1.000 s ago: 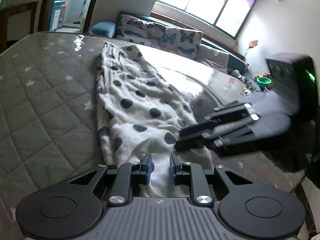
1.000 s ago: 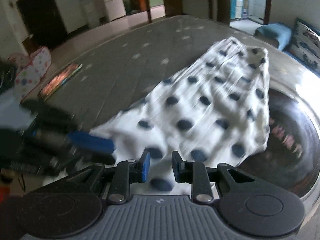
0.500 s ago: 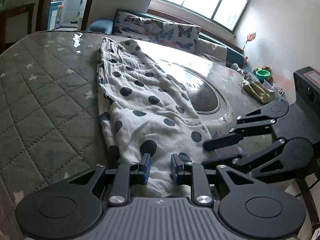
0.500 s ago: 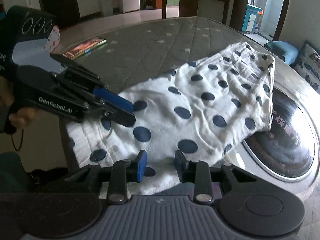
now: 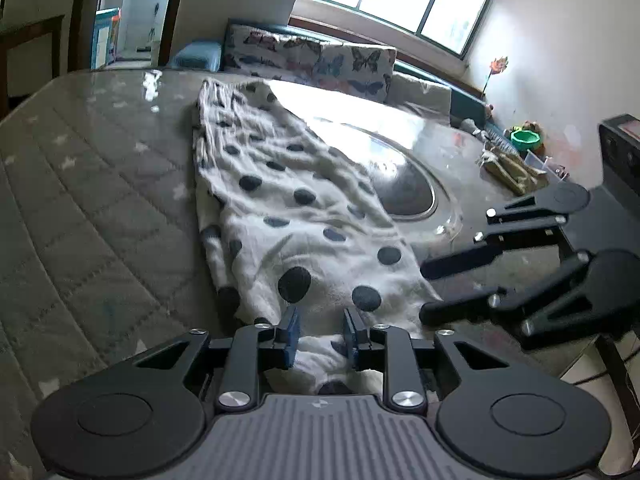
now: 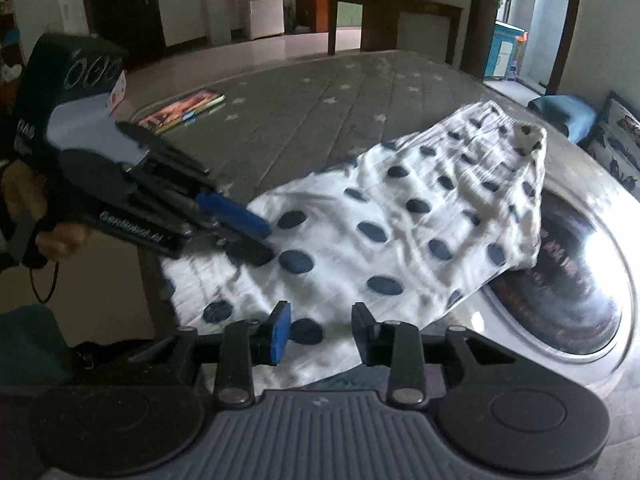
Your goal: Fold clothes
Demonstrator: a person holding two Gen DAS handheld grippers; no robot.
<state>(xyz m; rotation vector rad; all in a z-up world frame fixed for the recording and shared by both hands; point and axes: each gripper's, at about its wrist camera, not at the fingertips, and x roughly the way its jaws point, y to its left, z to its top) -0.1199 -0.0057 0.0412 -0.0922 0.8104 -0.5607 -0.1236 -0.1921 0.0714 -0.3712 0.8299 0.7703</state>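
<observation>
A white garment with dark polka dots point(image 5: 288, 208) lies stretched along the table, its near hem at the front edge; it also shows in the right wrist view point(image 6: 420, 216). My left gripper point(image 5: 322, 330) is open, its fingers astride the near hem, with cloth between them. My right gripper point(image 6: 320, 328) is open over the hem's right corner. In the left wrist view the right gripper point(image 5: 460, 284) hovers open beside the garment's right edge. In the right wrist view the left gripper point(image 6: 248, 236) sits at the hem's left part.
The table carries a grey quilted cover point(image 5: 80, 200) on the left and a glass top with a round turntable point(image 5: 408, 192) on the right. A book point(image 6: 180, 108) lies at the far side. A butterfly-print sofa point(image 5: 320, 60) stands behind the table.
Both grippers have opened wider. The left gripper has moved forward onto the hem. The right gripper has drawn back slightly toward the hem's corner.
</observation>
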